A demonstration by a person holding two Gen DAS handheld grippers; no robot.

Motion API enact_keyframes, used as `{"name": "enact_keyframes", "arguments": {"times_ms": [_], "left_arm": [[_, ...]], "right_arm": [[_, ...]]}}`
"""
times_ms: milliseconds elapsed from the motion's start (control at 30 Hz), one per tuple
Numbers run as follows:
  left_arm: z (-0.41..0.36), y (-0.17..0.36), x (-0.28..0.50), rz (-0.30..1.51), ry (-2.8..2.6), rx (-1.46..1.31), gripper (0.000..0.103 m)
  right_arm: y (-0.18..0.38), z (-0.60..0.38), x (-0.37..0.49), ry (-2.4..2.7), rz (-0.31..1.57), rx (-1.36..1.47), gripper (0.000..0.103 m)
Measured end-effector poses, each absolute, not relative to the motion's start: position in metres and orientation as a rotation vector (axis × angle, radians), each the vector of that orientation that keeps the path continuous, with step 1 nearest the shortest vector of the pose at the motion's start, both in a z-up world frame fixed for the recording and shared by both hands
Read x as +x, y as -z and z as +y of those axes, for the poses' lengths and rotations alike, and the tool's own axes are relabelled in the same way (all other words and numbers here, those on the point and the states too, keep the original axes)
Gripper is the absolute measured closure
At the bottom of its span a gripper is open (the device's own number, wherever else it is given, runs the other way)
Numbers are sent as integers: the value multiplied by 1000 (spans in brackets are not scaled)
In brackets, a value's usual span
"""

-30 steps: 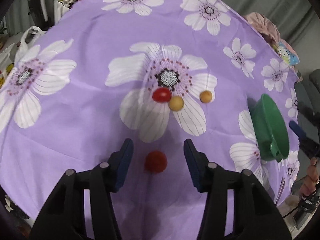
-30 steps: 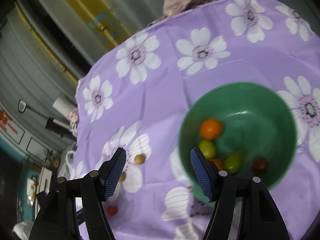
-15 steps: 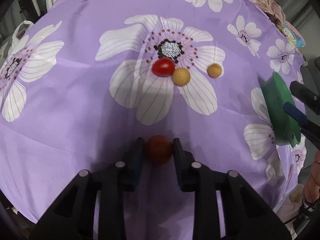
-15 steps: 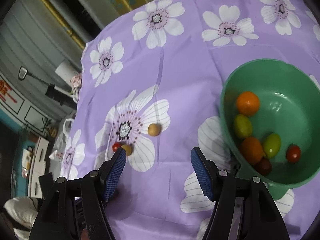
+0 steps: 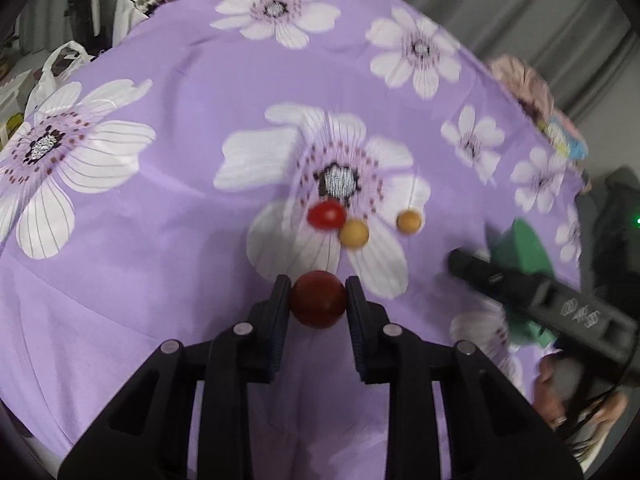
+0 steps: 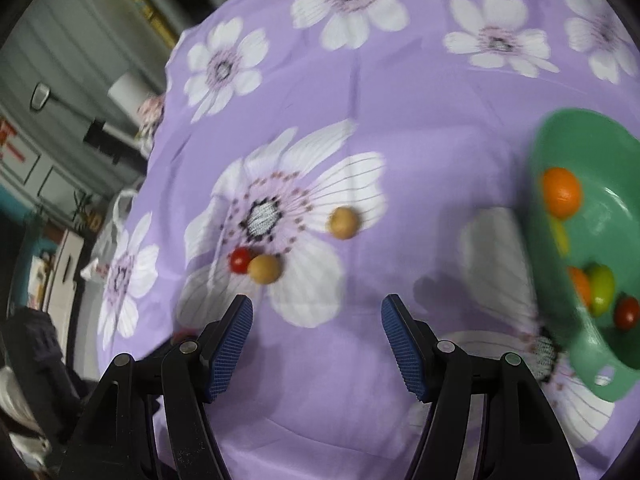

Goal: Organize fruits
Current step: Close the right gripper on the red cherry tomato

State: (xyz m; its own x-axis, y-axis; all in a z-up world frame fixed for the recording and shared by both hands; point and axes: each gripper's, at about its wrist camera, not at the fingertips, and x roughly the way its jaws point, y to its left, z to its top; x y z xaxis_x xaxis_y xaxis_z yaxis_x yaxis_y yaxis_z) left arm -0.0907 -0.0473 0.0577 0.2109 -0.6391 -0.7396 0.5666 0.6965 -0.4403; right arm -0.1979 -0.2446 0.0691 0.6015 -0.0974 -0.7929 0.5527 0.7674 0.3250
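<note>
In the left wrist view, the left claw (image 5: 318,298) is seen clamped on a dark red tomato (image 5: 318,299), gripped across its middle by both pads so that it can be carried without rolling; whether it is lifted clear of the purple flowered cloth (image 5: 168,168) on the tabletop cannot be told. Just beyond that tomato a brighter red tomato (image 5: 327,215) and two tan round fruits (image 5: 353,233) (image 5: 409,221) are left loose on the cloth, presumably awaiting collection. To the right of the held tomato the green bowl (image 5: 528,246) is partly hidden by the black body of the other claw; some pale marking is seen on that body but cannot be read. In the right wrist view, the right claw (image 6: 316,336) is held with its pads apart and nothing between them, aimed at the cloth short of the loose fruits (image 6: 344,222) (image 6: 264,268) (image 6: 239,260), probably in readiness for a pick. Far right of that claw the green bowl (image 6: 568,140) is seen holding orange, green and red fruits, which is judged to be the collecting place. Red lettering at the far left edge is too blurred to be read.
</note>
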Motion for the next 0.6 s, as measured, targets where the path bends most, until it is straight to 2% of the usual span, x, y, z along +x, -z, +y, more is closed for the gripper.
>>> {"name": "enact_keyframes", "arguments": {"times_ms": [333, 567, 600], "left_arm": [[-22, -71, -61, 1052, 783, -254, 76], [-18, -74, -57, 1047, 765, -272, 76], [-18, -74, -57, 1044, 764, -270, 76]], "right_arm": [[-63, -224, -128, 297, 947, 538, 37], [-49, -225, -93, 305, 1003, 493, 59], [-49, -225, -91, 319, 1011, 480, 59]]}}
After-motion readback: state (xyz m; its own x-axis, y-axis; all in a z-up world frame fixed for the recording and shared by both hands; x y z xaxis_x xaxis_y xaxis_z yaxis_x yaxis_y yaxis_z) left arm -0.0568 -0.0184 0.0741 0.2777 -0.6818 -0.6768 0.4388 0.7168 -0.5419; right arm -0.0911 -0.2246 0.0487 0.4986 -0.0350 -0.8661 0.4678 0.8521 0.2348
